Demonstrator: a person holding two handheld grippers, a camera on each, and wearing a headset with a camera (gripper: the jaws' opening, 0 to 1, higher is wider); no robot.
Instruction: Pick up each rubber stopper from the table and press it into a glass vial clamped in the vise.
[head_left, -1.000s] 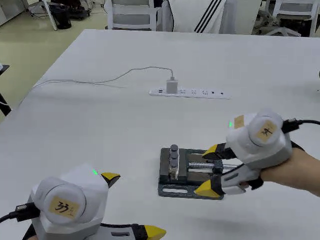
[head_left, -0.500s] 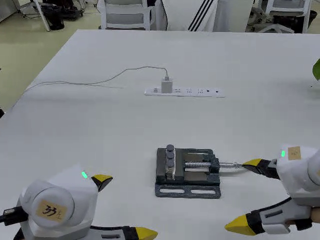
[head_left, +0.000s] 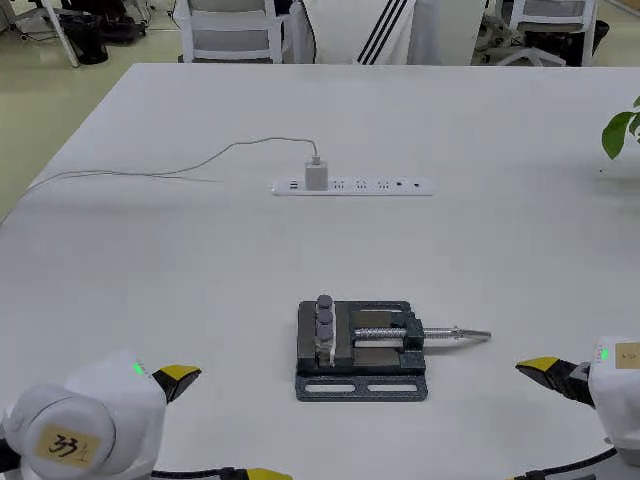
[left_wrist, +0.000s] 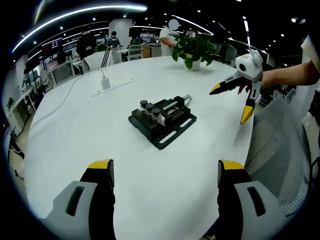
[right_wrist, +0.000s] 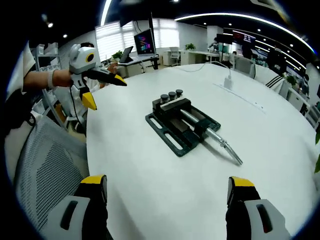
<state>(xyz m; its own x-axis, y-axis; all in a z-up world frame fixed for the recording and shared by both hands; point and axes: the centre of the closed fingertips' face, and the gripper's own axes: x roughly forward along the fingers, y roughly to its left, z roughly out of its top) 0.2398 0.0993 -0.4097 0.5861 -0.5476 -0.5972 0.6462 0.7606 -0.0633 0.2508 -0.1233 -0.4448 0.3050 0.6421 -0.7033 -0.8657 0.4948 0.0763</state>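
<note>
Now your white table (head_left: 150, 260) carries vise (head_left: 362, 378) with capped vials (head_left: 324, 312), power strip (head_left: 352, 186) beyond, chairs (head_left: 225, 30) at far edge. Left gripper (left_wrist: 165, 165), right gripper (right_wrist: 167, 180): jaws apart, empty.

Overhead plus opposite sides — shared vise (head_left: 361, 350)

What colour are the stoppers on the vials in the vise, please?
Dark grey: the round rubber stoppers show best in the right gripper view.

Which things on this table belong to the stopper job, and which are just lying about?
Job: vise; three stoppered vials clamped in it; left hand-held gripper and right hand-held gripper, both open.
Lying about: power strip; charger with cable; plant.
</note>
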